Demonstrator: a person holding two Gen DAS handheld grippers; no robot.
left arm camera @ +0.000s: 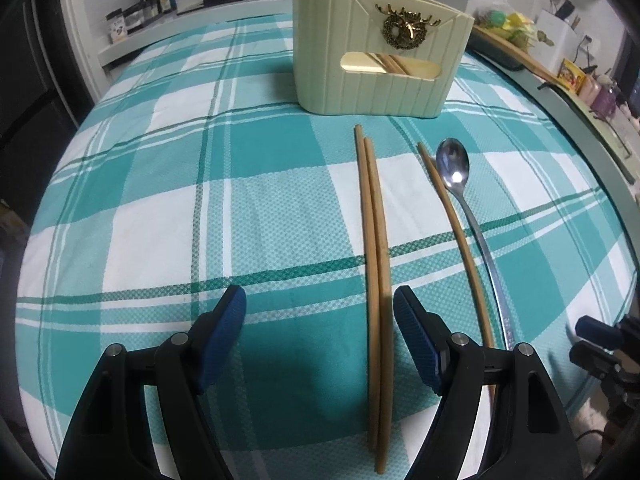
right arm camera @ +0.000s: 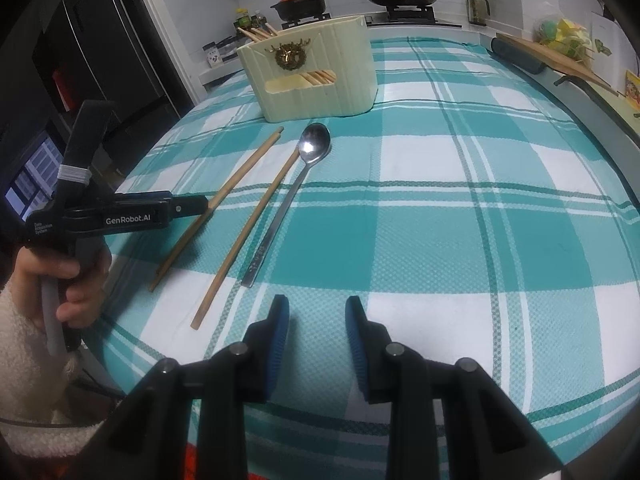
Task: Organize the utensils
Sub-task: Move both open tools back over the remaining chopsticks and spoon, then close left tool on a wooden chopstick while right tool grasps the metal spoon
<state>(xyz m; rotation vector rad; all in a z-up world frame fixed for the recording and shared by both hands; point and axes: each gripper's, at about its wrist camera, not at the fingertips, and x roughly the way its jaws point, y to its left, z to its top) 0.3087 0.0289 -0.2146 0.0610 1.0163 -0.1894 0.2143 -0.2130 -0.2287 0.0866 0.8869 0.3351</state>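
1. I am looking at the cream utensil holder (left arm camera: 380, 52), the biggest piece, sitting at the top centre of the left wrist view on the checked tablecloth (left arm camera: 160, 200); chopsticks are already showing through its front window.
2. I am holding my left gripper (left arm camera: 320, 312) wide apart at the bottom of that view, low over the cloth, with the pair of chopsticks (left arm camera: 374, 240) lying between the blue pads, close to the right-hand one.
3. I am holding my right gripper (right arm camera: 316, 316) partly apart and empty at the bottom centre of the right wrist view.
4. I am judging those 2 sticks light, stiff and smooth, likely to roll or scissor apart; gripping both together near mid-length looks safest.
5. I am judging the 2nd pair (left arm camera: 452, 216), right of centre, the same.
6. I am judging the steel spoon (left arm camera: 454, 168), beside it, slick and thin; its flat handle seems the place to pinch.
7. I am noticing that the right wrist view alone is showing my left hand (right arm camera: 60, 280) on its tool at the left edge, plus the holder's open top; the left wrist view alone is showing the near sticks between my pads.
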